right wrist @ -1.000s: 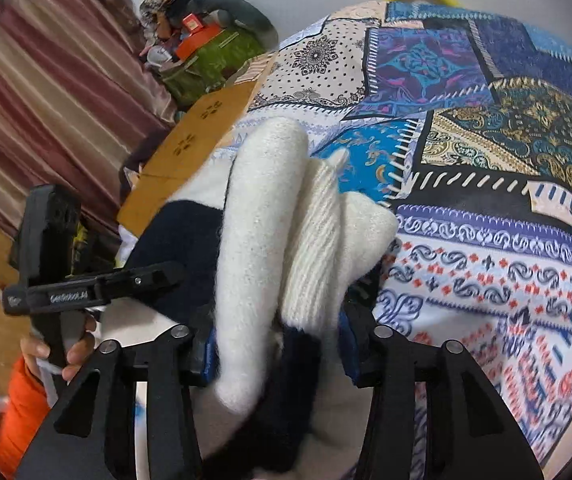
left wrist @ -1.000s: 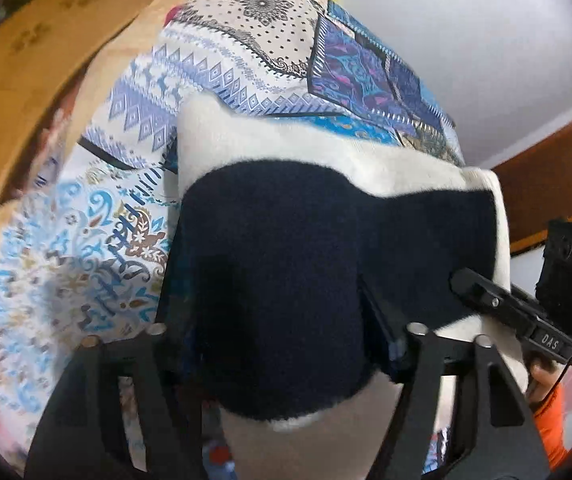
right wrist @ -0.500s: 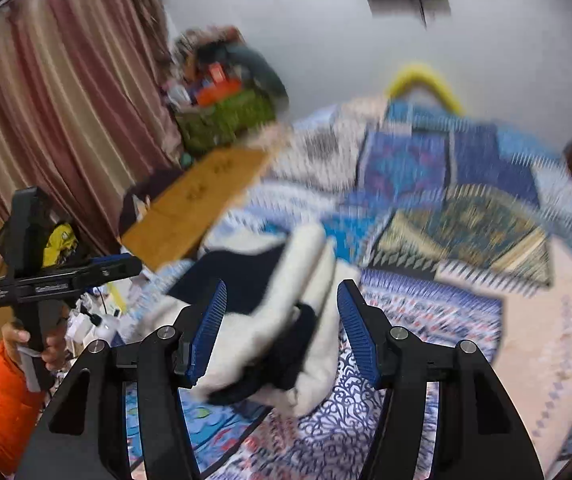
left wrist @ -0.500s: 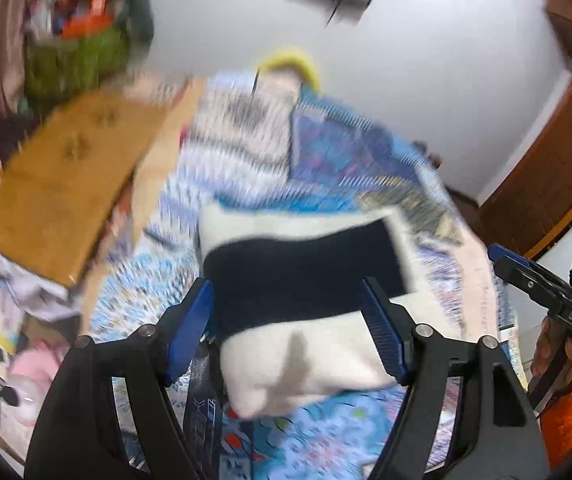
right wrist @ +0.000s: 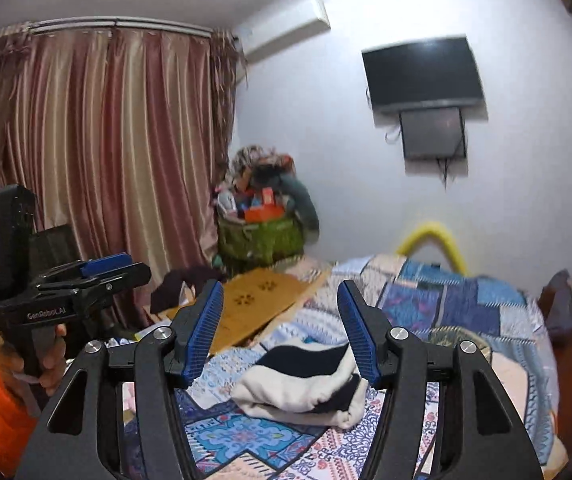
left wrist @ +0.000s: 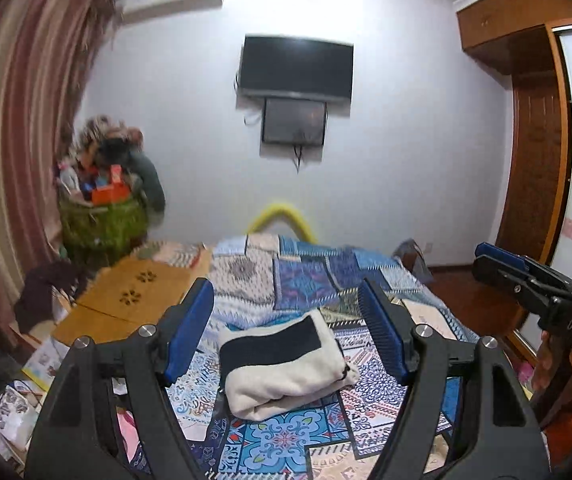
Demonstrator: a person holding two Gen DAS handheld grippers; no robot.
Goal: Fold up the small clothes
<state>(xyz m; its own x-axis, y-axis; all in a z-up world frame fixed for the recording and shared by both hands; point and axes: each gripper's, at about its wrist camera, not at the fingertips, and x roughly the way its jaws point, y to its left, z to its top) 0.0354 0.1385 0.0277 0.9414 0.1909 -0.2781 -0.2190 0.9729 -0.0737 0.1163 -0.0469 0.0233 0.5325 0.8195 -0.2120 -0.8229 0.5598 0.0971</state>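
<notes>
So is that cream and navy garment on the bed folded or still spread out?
Folded: the garment lies as a compact layered bundle on the quilt, stacked edges showing, both grippers open.

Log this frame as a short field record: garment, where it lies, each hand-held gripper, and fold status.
garment: cream and navy knit, folded into a compact bundle
surface: patchwork bedspread
left hand-held gripper: open, empty, clear of the garment
right hand-held gripper: open, empty, clear of the garment
contact: neither touches the garment
fold status: looks finished, bundle lying free
</notes>
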